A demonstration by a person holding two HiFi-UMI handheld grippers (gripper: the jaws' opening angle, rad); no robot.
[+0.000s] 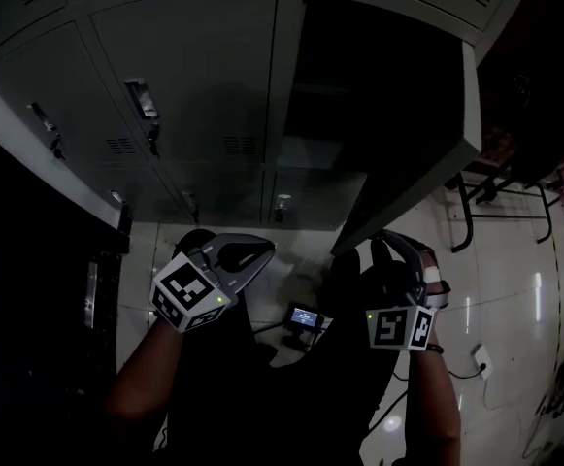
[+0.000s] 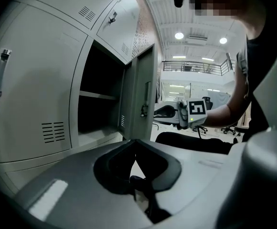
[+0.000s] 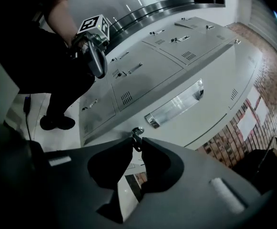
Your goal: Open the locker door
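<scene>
The grey locker door (image 1: 413, 153) stands swung out from its dark compartment (image 1: 330, 115). My right gripper (image 1: 398, 252) is at the door's lower edge. In the right gripper view its jaws (image 3: 137, 142) stand close together, nipping the small shiny lock knob (image 3: 137, 131) just below the door's recessed handle (image 3: 174, 104). My left gripper (image 1: 235, 258) hangs in front of the lockers, away from the door. Its jaws (image 2: 133, 142) are shut with nothing between them. From there I see the open door (image 2: 142, 99) edge-on, with the right gripper (image 2: 191, 112) beyond it.
Closed lockers with handles (image 1: 142, 97) fill the wall left of the open one. A small lit device (image 1: 306, 316) and cables lie on the tiled floor by my legs. Chair legs (image 1: 500, 202) stand at the right. A brick wall (image 3: 245, 128) lies past the door.
</scene>
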